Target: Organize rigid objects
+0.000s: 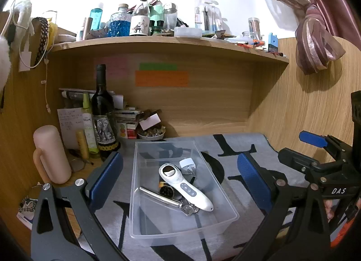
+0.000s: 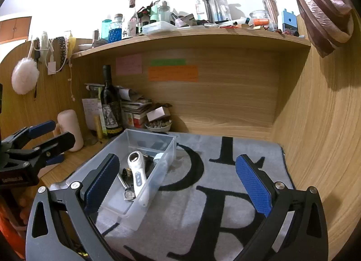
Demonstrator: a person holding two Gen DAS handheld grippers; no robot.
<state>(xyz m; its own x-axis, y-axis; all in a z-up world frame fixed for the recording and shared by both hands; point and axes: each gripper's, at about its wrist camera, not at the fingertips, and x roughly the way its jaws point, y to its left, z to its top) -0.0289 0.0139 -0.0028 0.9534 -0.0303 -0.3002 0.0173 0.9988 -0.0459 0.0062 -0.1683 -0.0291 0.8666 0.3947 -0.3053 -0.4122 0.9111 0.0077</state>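
Note:
A clear plastic bin (image 1: 140, 215) sits on the grey mat (image 1: 246, 195). In it lie a white handheld device (image 1: 185, 186), a white plug adapter (image 1: 188, 166), a metal tool (image 1: 167, 200) and a small dark round piece (image 1: 166, 191). My left gripper (image 1: 180, 177) is open and empty, its jaws spread either side of the bin. My right gripper (image 2: 178, 182) is open and empty, right of the bin (image 2: 158, 166), over the mat (image 2: 214, 204). The right gripper also shows at the right of the left wrist view (image 1: 315, 148).
A dark wine bottle (image 1: 103, 116), a pink mug (image 1: 50, 154), a green spray bottle (image 1: 88, 125) and a bowl of small items (image 1: 151, 134) stand at the back left. A cluttered shelf (image 1: 169, 42) hangs overhead. Wooden walls (image 2: 315, 136) close the back and right.

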